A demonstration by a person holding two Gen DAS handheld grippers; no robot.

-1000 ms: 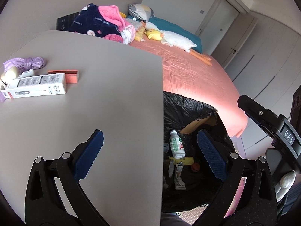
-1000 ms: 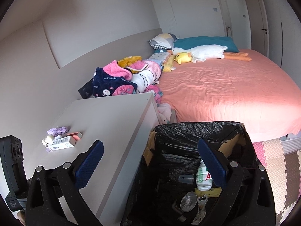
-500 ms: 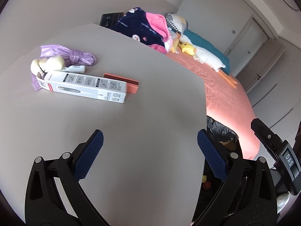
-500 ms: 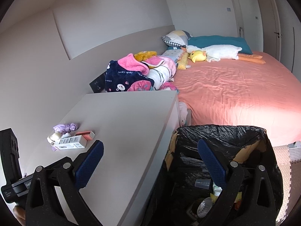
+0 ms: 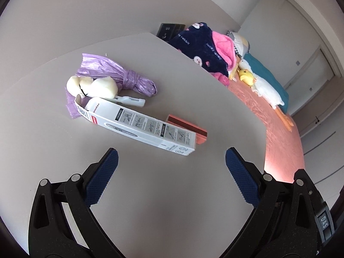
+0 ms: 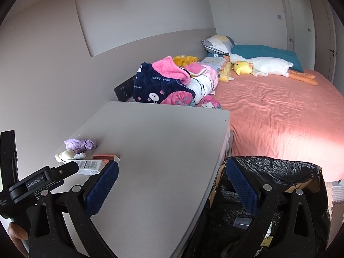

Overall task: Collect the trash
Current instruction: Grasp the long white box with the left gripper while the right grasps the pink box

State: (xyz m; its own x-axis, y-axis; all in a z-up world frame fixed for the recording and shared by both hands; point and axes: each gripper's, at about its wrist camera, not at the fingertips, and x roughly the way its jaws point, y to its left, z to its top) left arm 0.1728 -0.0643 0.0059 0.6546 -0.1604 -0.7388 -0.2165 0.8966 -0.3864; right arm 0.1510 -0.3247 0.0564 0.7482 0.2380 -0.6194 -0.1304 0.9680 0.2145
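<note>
Holding your left gripper (image 5: 171,158) over the grey desk (image 5: 163,204), you keep its blue jaws wide apart with nothing between them. Just past them lies the long white cardboard box (image 5: 137,129), near the desk's far left corner, touching a small pink box (image 5: 189,129). Your right gripper (image 6: 172,169) is spread and empty too, beside the black-lined trash bin (image 6: 301,172) at the desk's right edge.

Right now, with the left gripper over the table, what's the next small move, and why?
Probably ease the left gripper forward to the white box: its jaws stand open and empty, and the box lies nearest on the table.
</note>
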